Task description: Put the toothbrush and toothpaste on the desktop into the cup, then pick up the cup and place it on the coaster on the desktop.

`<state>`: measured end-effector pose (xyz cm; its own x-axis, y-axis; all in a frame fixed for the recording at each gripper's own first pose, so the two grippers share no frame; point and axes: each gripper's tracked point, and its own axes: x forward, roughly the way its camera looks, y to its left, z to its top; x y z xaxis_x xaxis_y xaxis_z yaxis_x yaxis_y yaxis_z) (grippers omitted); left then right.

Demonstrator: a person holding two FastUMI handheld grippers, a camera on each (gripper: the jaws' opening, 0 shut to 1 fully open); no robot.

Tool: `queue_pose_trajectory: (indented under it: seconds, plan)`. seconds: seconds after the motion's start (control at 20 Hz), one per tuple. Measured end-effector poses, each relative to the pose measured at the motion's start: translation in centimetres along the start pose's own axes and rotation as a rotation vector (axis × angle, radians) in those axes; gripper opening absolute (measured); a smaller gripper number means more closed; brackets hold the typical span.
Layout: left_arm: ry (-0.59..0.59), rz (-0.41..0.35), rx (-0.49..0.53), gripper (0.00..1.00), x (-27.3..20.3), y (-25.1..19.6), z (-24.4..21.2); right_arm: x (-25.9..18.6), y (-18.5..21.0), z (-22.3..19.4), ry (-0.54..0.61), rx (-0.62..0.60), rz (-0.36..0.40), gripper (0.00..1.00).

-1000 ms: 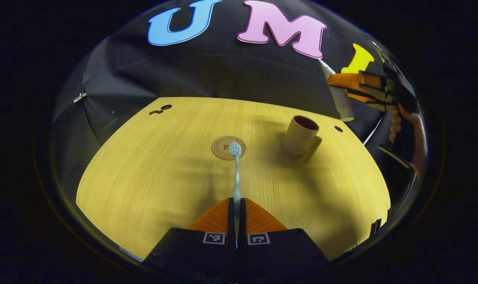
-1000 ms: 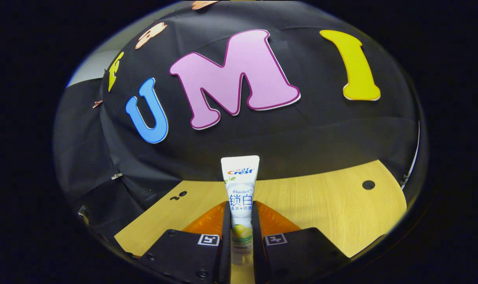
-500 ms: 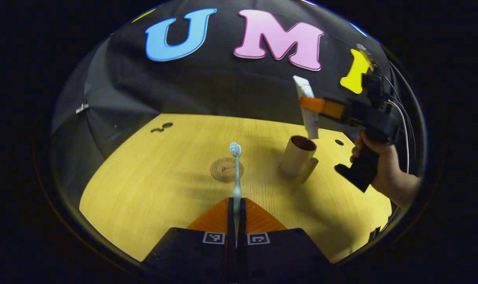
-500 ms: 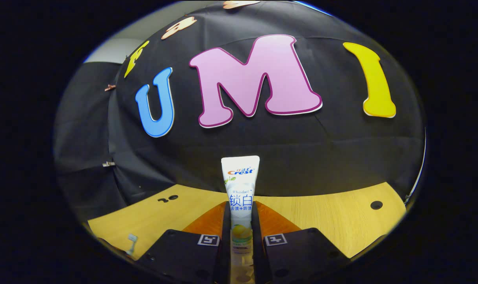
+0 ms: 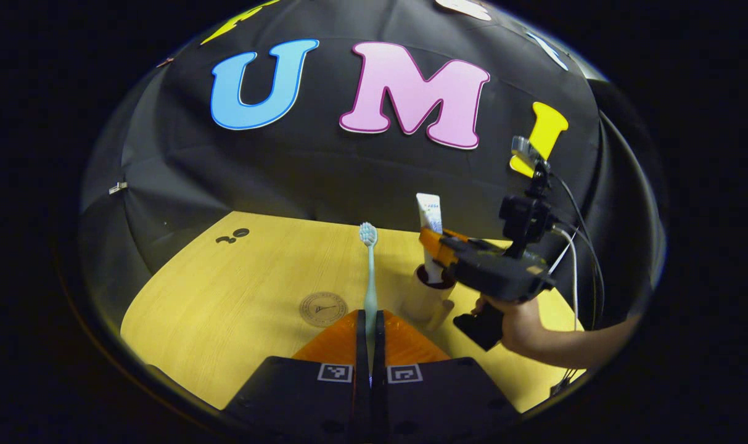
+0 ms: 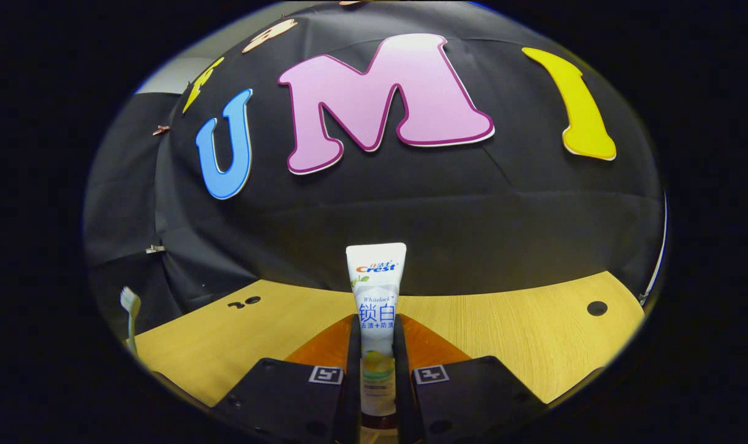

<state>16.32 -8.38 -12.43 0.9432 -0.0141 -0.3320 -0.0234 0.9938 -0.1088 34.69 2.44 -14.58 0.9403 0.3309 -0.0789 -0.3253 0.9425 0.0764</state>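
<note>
Right gripper (image 5: 434, 242) clamped toothpaste (image 6: 374, 296) over cup (image 5: 424, 297); left gripper (image 5: 369, 333) clamped toothbrush (image 5: 368, 271); neither item released, coaster (image 5: 322, 308) step pending

Left gripper (image 5: 370, 333) clamped on its load, right gripper (image 6: 377, 345) pinched tight too, a hand (image 5: 514, 316) gripping its handle.

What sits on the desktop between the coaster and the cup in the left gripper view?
Nothing rests there: bare desktop separates the coaster from the cup. The held toothbrush crosses that gap in the left gripper view.
</note>
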Motion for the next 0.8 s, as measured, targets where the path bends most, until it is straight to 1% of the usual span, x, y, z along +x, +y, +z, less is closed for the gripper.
queue_pose_trajectory:
  seconds: [0.15, 0.35, 0.4, 0.45, 0.5, 0.55, 0.65, 0.7, 0.8]
  plan:
    - [-0.015, 0.009, -0.012, 0.06, 0.1, 0.3, 0.8, 0.4, 0.8, -0.8, -0.001, -0.022, 0.02, 0.27]
    - [-0.015, 0.019, -0.022, 0.06, 0.0, 0.6, 0.7, 0.3, 0.7, -1.8, 0.011, -0.042, 0.018, 0.27]
    - [-0.016, 0.018, -0.022, 0.06, 0.0, 0.6, 0.7, 0.3, 0.4, -2.3, 0.018, -0.043, 0.013, 0.21]
    - [-0.016, 0.014, -0.024, 0.06, 0.1, 0.4, 0.7, 0.2, 0.3, -2.8, 0.03, -0.039, 0.009, 0.21]
    - [-0.016, 0.011, -0.026, 0.06, 0.1, 0.2, 0.7, 0.1, 0.1, -3.3, 0.038, -0.032, 0.01, 0.24]
    - [-0.015, 0.009, -0.027, 0.06, 0.1, 0.1, 0.6, 0.0, 0.1, -3.5, 0.045, -0.032, 0.008, 0.31]
    - [-0.016, 0.009, -0.028, 0.06, 0.2, -0.1, 0.4, -0.2, -0.3, -4.3, 0.068, -0.04, -0.001, 0.41]
    - [-0.014, 0.006, -0.029, 0.06, 0.1, -0.2, 0.3, -0.1, -0.3, -4.3, 0.063, -0.036, 0.0, 0.47]
    - [-0.016, 0.006, -0.037, 0.06, 0.1, -0.4, 0.2, -0.5, -0.6, -3.6, 0.061, -0.019, 0.0, 0.49]
